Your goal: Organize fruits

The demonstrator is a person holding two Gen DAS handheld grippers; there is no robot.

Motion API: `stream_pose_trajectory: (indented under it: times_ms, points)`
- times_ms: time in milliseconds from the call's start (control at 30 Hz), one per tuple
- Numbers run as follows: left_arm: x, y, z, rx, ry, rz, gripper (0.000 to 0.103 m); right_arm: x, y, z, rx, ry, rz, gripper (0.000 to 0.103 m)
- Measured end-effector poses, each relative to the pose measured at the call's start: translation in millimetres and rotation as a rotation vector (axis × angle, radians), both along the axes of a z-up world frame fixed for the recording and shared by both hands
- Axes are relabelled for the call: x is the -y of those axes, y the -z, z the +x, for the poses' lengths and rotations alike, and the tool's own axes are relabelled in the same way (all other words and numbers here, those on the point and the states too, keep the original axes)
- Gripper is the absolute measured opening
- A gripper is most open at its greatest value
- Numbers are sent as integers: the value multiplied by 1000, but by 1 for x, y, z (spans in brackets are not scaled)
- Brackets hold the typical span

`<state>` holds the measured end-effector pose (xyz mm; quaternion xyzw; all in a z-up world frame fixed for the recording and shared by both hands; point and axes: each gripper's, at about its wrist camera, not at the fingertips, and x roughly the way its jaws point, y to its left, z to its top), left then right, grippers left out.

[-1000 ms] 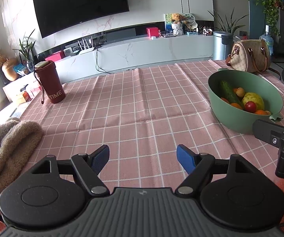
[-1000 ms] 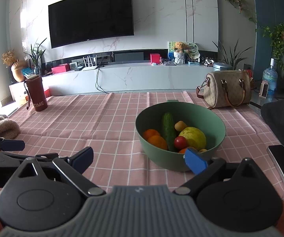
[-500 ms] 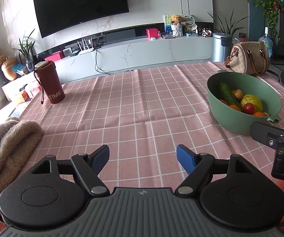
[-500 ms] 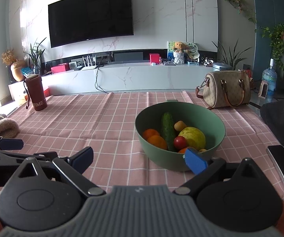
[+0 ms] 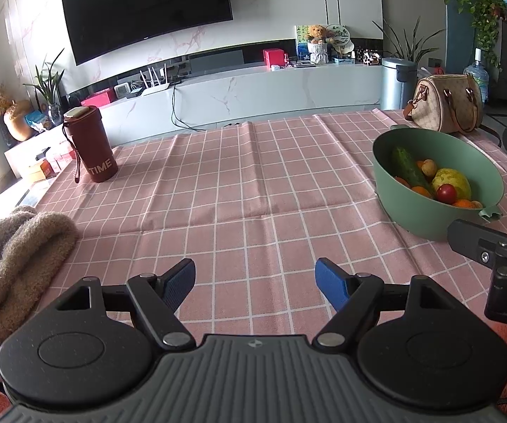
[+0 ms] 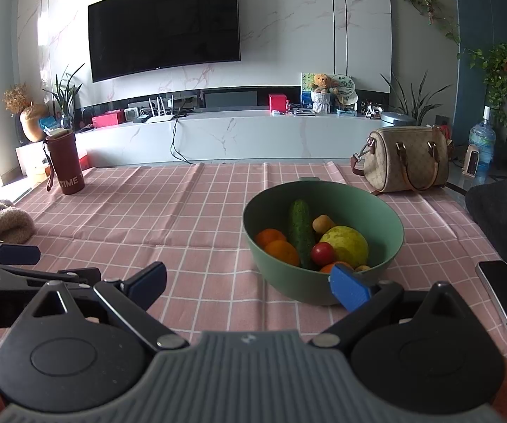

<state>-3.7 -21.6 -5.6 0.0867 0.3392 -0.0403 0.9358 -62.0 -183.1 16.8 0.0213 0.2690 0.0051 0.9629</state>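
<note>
A green bowl stands on the pink checked tablecloth and holds a cucumber, oranges, a yellow-green fruit, a red tomato and a small potato. The bowl also shows at the right of the left wrist view. My right gripper is open and empty, just in front of the bowl. My left gripper is open and empty over bare cloth, left of the bowl.
A maroon tumbler stands at the far left of the table. A beige fuzzy cloth lies at the left edge. A handbag sits behind the bowl. A phone lies at the right edge.
Both grippers stay open and almost still. In the left wrist view the bowl and the right gripper's finger have drifted slightly left and up.
</note>
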Motion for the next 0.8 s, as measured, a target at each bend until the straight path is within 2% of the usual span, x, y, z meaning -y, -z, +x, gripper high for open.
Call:
stream_pose_trajectory:
  times_ms: [800]
  points:
    - [2,-2,-2,-4,-1,-12,91,-1,1,1,-4,-4,-8,98]
